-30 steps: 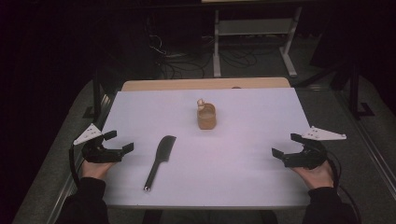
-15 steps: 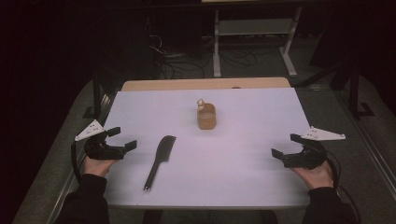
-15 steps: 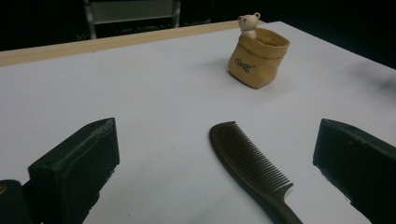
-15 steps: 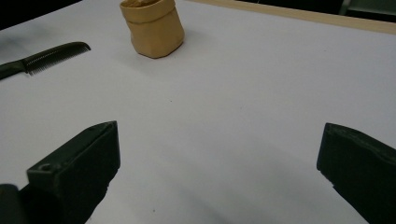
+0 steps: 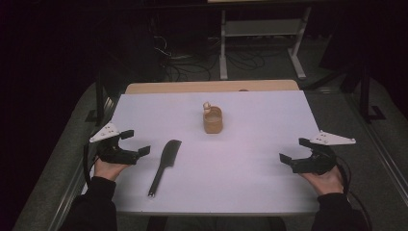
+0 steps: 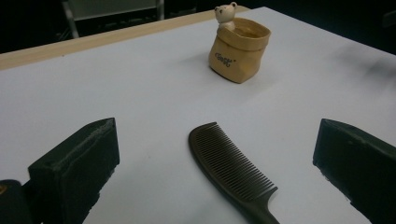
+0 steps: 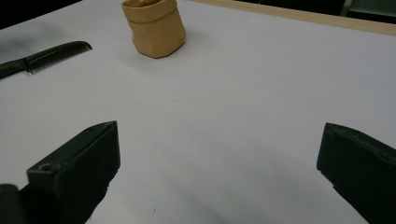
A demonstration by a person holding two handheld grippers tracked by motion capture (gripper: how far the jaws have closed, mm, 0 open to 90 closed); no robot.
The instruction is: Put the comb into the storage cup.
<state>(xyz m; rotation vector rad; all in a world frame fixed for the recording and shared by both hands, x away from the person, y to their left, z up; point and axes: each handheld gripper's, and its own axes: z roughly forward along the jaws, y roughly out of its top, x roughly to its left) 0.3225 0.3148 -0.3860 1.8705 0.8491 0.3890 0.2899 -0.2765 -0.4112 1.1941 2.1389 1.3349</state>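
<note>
Approach step, by the look of it: left gripper (image 5: pixel 132 144) near the comb (image 5: pixel 164 161), jaws spread wide, gripping nothing. Comb flat on the white table (image 5: pixel 250 187), lying in front of the left jaws in the left gripper view (image 6: pixel 232 172), handle toward the near edge, not touched yet. Right gripper (image 5: pixel 294 151) parked at the far right, also wide and empty, well apart from everything. Probable next move: bring left jaws down over the comb, straddle the handle or spine, close. Low flat thing, so calls for jaws close to the surface. Count: one comb, one tan pouch-shaped cup (image 5: pixel 212 120) mid-table with one small bear figure (image 6: pixel 225 15) on its rim, two grippers.
</note>
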